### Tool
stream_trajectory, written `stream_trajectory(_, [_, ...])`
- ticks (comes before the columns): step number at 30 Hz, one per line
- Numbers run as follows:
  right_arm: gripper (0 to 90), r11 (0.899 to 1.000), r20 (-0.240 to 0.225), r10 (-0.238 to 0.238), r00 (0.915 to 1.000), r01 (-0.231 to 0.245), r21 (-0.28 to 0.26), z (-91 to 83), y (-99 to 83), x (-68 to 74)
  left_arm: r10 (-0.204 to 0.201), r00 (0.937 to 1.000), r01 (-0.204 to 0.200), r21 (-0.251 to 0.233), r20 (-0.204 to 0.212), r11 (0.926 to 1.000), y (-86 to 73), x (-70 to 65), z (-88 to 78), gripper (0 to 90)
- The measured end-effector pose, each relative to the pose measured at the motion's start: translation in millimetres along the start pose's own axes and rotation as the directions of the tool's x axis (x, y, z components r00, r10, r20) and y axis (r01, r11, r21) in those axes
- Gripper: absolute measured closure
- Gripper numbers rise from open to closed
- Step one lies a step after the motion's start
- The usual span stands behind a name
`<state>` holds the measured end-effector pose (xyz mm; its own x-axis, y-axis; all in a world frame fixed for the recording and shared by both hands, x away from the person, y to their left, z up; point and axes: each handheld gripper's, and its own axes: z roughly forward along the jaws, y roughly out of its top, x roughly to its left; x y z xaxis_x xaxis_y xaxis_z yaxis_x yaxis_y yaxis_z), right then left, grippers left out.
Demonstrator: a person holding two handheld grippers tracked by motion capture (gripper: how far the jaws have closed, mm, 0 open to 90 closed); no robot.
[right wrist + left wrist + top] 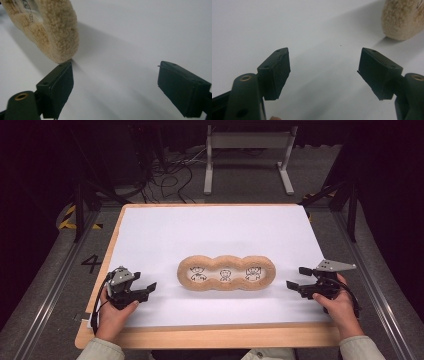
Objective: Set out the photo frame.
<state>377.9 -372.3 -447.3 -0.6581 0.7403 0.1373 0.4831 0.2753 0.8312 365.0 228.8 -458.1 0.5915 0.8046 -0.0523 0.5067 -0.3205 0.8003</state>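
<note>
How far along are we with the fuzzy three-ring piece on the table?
Done: nothing visibly; the fuzzy three-ring piece lies flat mid-table, untouched. In hand: the left gripper and right gripper flank it, jaws open and empty, pointing inward. Left: closing in, gripping its ends, and whatever handling follows.

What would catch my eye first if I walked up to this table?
A fuzzy tan three-ring frame with cartoon drawings inside lies mid-table on the white sheet. On either side, a hand-held left gripper and right gripper point at it, jaws wide open and empty.
</note>
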Motion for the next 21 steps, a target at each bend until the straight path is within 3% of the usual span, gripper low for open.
stream_trajectory(5, [12.3, 0.999, 0.002, -0.008, 1.0, 0.008, 0.039, 7.3, -1.8, 3.0, 0.01, 0.9998, -0.011, 0.023, 0.02, 0.9997, -0.6, -3.7, 7.9, 24.5])
stream_trajectory(10, [12.4, 0.999, 0.01, -0.001, 0.9999, 0.001, 0.041, 7.4, -1.9, 2.8, 0.013, 0.9994, -0.014, 0.023, 0.031, 0.9996, -0.7, -4.9, 10.0, 24.5])
stream_trajectory(17, [12.3, 0.999, 0.012, 0.002, 0.9999, -0.002, 0.048, 8.3, -1.8, 2.6, -0.055, 0.9968, 0.055, -0.004, 0.058, 0.9985, -1.0, 1.6, 9.0, 23.8])
stream_trajectory(21, [12.2, 0.999, 0.012, 0.002, 0.9999, -0.002, 0.051, 8.8, -1.7, 2.5, -0.06, 0.9968, 0.06, 0.001, 0.052, 0.9982, -1.0, 1.3, 9.0, 23.0])
